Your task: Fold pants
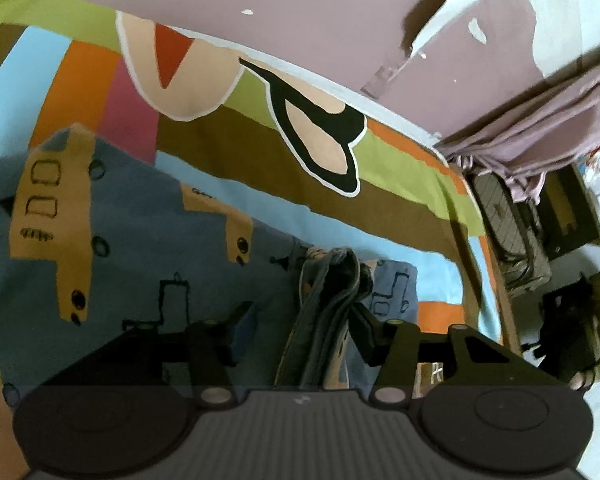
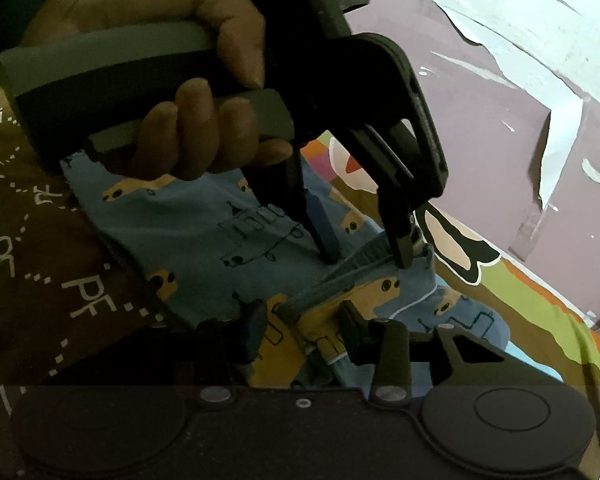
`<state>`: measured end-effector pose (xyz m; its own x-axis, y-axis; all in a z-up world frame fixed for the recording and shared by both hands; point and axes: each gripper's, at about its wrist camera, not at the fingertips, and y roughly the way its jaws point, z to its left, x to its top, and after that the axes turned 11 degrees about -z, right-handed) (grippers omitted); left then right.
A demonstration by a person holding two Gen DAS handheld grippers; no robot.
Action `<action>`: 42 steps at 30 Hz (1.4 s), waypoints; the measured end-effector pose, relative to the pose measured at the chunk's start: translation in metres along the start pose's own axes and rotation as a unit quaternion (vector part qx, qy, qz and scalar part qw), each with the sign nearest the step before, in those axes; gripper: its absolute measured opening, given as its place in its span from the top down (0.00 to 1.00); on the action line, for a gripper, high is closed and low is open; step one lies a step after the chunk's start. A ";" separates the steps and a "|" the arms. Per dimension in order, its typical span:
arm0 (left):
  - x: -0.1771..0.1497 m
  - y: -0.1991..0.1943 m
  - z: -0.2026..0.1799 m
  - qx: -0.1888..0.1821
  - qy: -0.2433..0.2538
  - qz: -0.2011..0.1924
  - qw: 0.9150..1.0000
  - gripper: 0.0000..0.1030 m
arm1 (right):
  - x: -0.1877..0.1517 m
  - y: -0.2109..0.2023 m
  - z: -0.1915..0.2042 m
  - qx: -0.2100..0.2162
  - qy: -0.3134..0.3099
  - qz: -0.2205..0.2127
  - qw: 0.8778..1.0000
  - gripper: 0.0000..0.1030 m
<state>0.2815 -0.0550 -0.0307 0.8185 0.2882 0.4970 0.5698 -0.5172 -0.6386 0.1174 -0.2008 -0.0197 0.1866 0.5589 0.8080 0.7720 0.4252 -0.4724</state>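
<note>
The blue pants (image 1: 132, 248) with yellow bus prints lie on a colourful striped bedsheet (image 1: 400, 168). In the left wrist view my left gripper (image 1: 300, 332) is open, its jaws wide on either side of a raised bunch of the waistband (image 1: 328, 300). The right wrist view shows the pants (image 2: 204, 232) and the left gripper (image 2: 364, 256) pointing down over the same waistband ridge (image 2: 340, 280). My right gripper (image 2: 302, 328) is open, its jaws on either side of the near end of that ridge.
A pink wall (image 1: 320, 20) with peeling paint stands behind the bed. A mauve cloth (image 1: 540, 136) and a dark bag (image 1: 516, 232) lie off the bed's right edge. The person's brown patterned garment (image 2: 40, 272) fills the left of the right wrist view.
</note>
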 end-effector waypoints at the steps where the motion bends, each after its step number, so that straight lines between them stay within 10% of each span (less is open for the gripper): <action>1: 0.000 0.001 -0.002 0.004 0.005 0.003 1.000 0.46 | 0.000 -0.001 0.001 -0.005 -0.002 0.000 1.000 0.69; 4: 0.001 0.003 -0.008 0.013 0.014 0.010 1.000 0.78 | -0.001 -0.004 0.000 -0.004 0.002 -0.005 1.000 0.81; 10: -0.001 -0.009 -0.013 0.017 -0.012 0.006 1.000 0.92 | 0.006 -0.025 -0.005 -0.006 0.018 -0.028 0.999 0.88; 22: -0.013 -0.032 0.012 0.028 -0.054 -0.001 0.998 0.94 | 0.009 -0.048 -0.005 0.039 0.046 -0.034 0.998 0.89; 24: -0.014 -0.030 0.015 0.033 -0.054 -0.002 0.998 0.82 | 0.007 -0.045 -0.004 0.043 0.048 -0.028 0.998 0.89; 26: -0.014 -0.029 0.015 0.038 -0.050 -0.008 0.998 0.47 | 0.006 -0.044 -0.003 0.042 0.047 -0.025 0.998 0.86; 34: -0.009 -0.033 0.012 0.011 -0.032 -0.035 0.999 0.27 | -0.001 -0.041 0.002 0.046 0.044 -0.017 0.998 0.68; 37: -0.010 -0.026 0.007 0.017 -0.014 -0.033 0.999 0.31 | -0.003 -0.038 0.004 0.040 0.039 -0.014 0.998 0.68; 42: -0.014 -0.015 -0.008 0.039 0.038 -0.015 0.998 0.72 | -0.004 -0.033 0.009 0.036 0.030 -0.006 0.999 0.68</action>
<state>0.2612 -0.0574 -0.0234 0.7944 0.2386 0.5586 0.6008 -0.4436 -0.6650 0.0860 -0.2112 -0.0108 0.2163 0.5107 0.8321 0.7292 0.4822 -0.4856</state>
